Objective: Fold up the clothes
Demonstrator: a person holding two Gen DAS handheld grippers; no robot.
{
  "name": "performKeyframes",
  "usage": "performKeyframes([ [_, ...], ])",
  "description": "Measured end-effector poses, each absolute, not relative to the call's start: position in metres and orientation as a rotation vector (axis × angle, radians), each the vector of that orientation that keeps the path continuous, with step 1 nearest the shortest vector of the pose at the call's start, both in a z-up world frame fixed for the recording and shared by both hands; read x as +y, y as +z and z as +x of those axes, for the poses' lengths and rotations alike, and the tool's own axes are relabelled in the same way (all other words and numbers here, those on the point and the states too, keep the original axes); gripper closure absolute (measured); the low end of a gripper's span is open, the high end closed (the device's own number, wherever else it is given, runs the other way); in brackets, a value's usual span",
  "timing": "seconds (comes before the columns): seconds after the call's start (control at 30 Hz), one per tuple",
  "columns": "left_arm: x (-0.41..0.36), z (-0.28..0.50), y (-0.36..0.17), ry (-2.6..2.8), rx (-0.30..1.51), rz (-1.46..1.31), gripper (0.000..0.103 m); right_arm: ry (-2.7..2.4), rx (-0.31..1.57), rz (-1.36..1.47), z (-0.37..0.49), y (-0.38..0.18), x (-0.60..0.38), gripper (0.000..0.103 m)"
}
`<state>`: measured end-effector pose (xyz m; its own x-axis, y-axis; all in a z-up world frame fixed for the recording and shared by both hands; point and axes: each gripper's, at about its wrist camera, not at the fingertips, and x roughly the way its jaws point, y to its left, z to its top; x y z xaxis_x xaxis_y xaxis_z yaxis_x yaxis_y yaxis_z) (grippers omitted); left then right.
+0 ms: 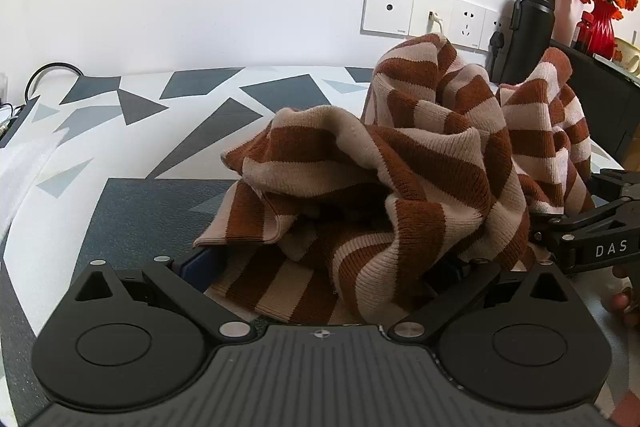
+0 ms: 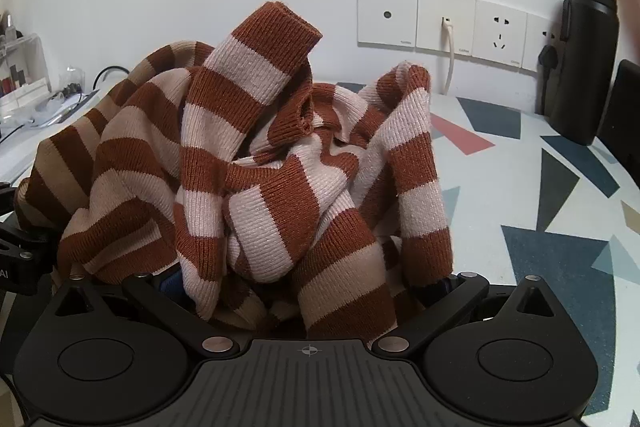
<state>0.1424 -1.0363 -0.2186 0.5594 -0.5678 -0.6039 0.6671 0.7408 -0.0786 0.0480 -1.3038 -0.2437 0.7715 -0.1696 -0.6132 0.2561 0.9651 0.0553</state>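
Your desk, with its grey and white triangle pattern, carries the whole job, and almost none of that job is done as far as these views show. The striped sweater sits on it as a crumpled mound, brown and cream bands running every way, with one sleeve end standing up at the top of the heap and no flat panel or crease anywhere. You have yet to spread it out, find the sleeves and hem, and make each fold. Behind it a black bottle stands by the wall sockets, clear of the cloth. Your left tongs are spread wide at the near edge of the heap, with knit lying between and over them; your right tongs look spread wide too, their tips buried under folds of fabric. Whether either is truly pinching cloth I cannot tell, since the tips are hidden.
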Motion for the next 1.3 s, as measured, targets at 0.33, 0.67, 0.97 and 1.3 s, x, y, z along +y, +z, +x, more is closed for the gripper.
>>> performKeyframes([
  [0.33,-1.037,0.141,-0.221,-0.729,0.649,0.174,0.001,-0.228,0.646,0.148,0.047,-0.244,-1.305,0.001],
  [0.67,-1.037,0.141,-0.22,-0.729,0.65,0.174,0.001,-0.244,0.648,0.137,0.046,-0.244,-1.301,0.001],
  [0.97,-1.04,0.142,-0.219,-0.748,0.65,0.182,0.001,-0.258,0.664,0.104,0.051,-0.246,-1.294,0.001],
  [1.3,-1.041,0.141,-0.219,-0.752,0.651,0.182,0.001,-0.258,0.666,0.097,0.054,-0.246,-1.294,0.001],
])
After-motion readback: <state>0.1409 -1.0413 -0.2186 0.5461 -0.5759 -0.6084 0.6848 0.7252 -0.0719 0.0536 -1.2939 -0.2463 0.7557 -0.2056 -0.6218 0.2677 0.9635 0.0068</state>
